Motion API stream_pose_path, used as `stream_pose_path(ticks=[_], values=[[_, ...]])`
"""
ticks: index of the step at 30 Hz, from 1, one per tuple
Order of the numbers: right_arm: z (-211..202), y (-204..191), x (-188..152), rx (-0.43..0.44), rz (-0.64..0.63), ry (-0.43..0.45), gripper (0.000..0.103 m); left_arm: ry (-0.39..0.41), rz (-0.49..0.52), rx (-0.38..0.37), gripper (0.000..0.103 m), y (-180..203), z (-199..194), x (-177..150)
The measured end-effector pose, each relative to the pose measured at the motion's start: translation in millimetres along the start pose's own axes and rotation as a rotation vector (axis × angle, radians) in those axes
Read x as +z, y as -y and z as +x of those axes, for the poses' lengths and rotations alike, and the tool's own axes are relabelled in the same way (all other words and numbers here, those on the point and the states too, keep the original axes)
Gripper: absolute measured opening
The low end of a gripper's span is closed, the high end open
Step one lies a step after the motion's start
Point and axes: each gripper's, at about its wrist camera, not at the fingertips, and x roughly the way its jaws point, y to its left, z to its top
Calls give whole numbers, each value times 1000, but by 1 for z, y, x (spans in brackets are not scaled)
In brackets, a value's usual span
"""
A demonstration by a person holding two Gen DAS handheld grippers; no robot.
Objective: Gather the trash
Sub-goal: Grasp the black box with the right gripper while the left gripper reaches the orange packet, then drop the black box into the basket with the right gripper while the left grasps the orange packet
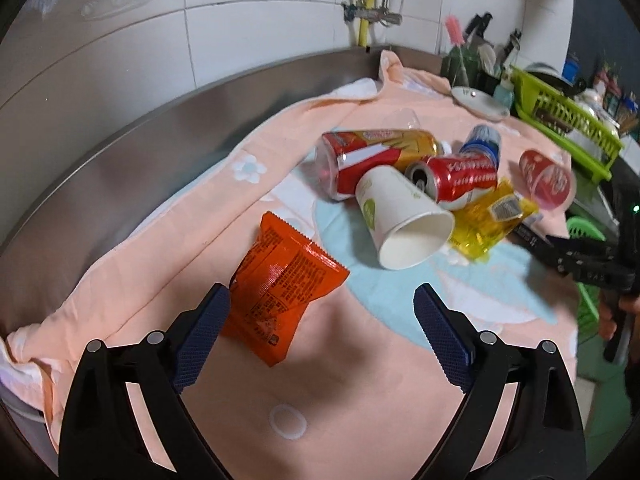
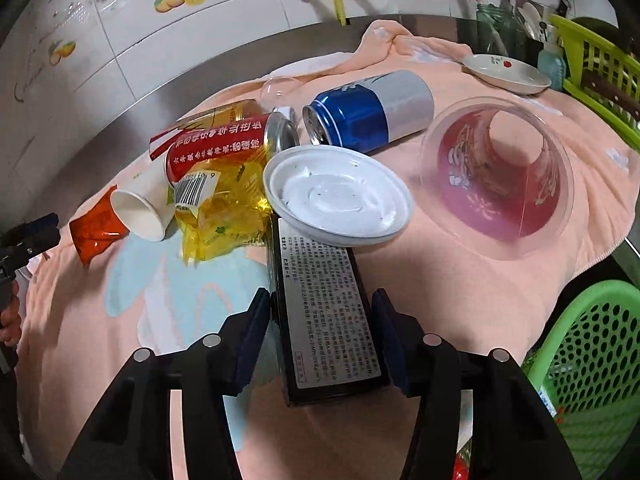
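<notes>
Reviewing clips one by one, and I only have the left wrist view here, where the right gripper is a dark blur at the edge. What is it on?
Observer: The right gripper straddles a black box, pads close against both long sides. Whether they press, I cannot tell.
Operator: Anything on the box?
Observer: A white plastic lid rests on its far end.
Operator: Which face is up?
Observer: The one with a grey printed label.

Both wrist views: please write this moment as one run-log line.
left tongs: open, beside orange packet | right tongs: open around black box | green basket: lower right
</notes>
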Motion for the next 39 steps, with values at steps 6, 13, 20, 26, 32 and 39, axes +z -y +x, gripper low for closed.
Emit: stream_pose_path(ticks=[6, 13, 20, 26, 32, 39], values=[[-15, -8, -4, 4, -26, 16, 47, -46, 25, 35, 94, -9, 25, 2], [-38, -13, -14, 19, -26, 42, 47, -110, 84, 50, 94, -16, 51, 0], [-55, -15, -25, 26, -4, 62, 46, -130, 55, 30, 69, -24, 63, -3], [-74, -21, -34, 39, 2, 95, 46, -105, -9, 13, 45, -32, 54, -2], [-96, -27, -37, 43, -4, 144, 46, -54, -39, -4, 40, -32, 30, -2], [-128, -2, -48, -57, 27, 202, 46, 31, -9, -61, 40, -9, -10, 7]])
